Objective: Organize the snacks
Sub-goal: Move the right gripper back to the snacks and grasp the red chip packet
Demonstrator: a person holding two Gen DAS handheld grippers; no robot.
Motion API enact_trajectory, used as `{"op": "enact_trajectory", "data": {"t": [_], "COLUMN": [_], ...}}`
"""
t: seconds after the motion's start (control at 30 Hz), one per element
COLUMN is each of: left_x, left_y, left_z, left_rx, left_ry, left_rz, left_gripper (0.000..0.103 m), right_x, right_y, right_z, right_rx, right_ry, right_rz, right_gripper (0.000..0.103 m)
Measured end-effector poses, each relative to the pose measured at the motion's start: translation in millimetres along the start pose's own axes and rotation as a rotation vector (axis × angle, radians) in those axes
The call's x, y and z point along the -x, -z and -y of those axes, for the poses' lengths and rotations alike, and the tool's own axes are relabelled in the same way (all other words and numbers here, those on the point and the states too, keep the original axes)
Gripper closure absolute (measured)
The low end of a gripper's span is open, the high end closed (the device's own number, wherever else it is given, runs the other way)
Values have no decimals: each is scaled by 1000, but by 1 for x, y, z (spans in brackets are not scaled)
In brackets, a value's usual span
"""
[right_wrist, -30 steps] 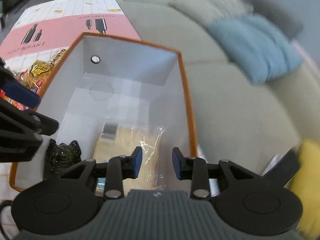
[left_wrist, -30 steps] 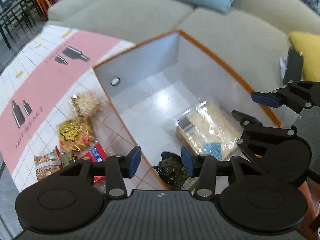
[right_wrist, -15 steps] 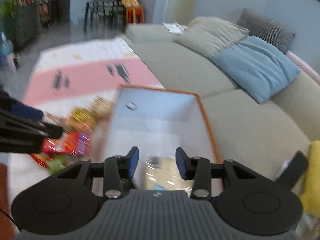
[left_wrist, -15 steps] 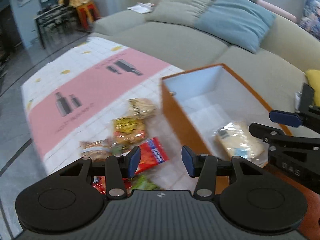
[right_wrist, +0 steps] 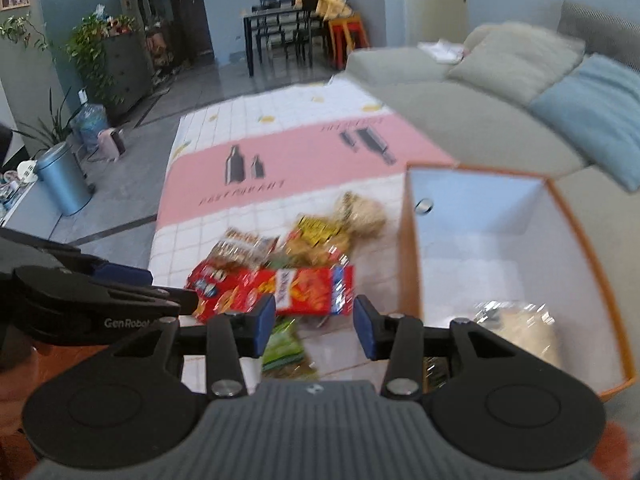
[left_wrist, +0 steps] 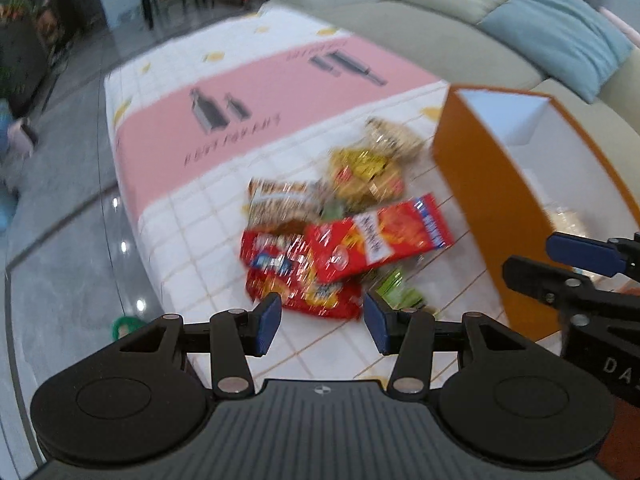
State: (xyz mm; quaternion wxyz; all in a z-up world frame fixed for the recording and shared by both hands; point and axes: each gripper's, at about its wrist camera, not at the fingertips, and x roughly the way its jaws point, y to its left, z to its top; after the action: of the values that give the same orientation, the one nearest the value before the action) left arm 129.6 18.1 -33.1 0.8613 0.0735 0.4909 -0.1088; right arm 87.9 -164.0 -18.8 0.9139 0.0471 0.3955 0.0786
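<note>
Both claws have swung away from the orange box (right_wrist: 408, 264) at the right and now hang empty, the left claw (left_wrist: 322, 322) parted and the right claw (right_wrist: 315, 326) just opening wider, over the snack pile (left_wrist: 348, 236) mid-frame on the tabletop (left_wrist: 200, 208), ready to grab another snack.

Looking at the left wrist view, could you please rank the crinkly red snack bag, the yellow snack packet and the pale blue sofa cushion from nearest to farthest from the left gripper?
From the left gripper:
1. Crinkly red snack bag, just ahead of the fingertips on the tablecloth.
2. Yellow snack packet, further up the pile, beside the orange box.
3. Pale blue sofa cushion, far upper right on the sofa.
</note>
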Motion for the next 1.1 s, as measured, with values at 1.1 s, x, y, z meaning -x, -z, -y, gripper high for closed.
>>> {"op": "enact_trajectory", "data": {"t": [1.1], "left_x": [-101], "left_y": [-3], "left_z": [-73], "left_rx": [274], "left_ry": [115], "left_rz": [-161], "left_gripper": [39], "right_x": [-124], "right_y": [-2], "right_z": [-38], "right_rx": [372], "right_ry": [17], "right_rz": [-106], "right_gripper": [43]}}
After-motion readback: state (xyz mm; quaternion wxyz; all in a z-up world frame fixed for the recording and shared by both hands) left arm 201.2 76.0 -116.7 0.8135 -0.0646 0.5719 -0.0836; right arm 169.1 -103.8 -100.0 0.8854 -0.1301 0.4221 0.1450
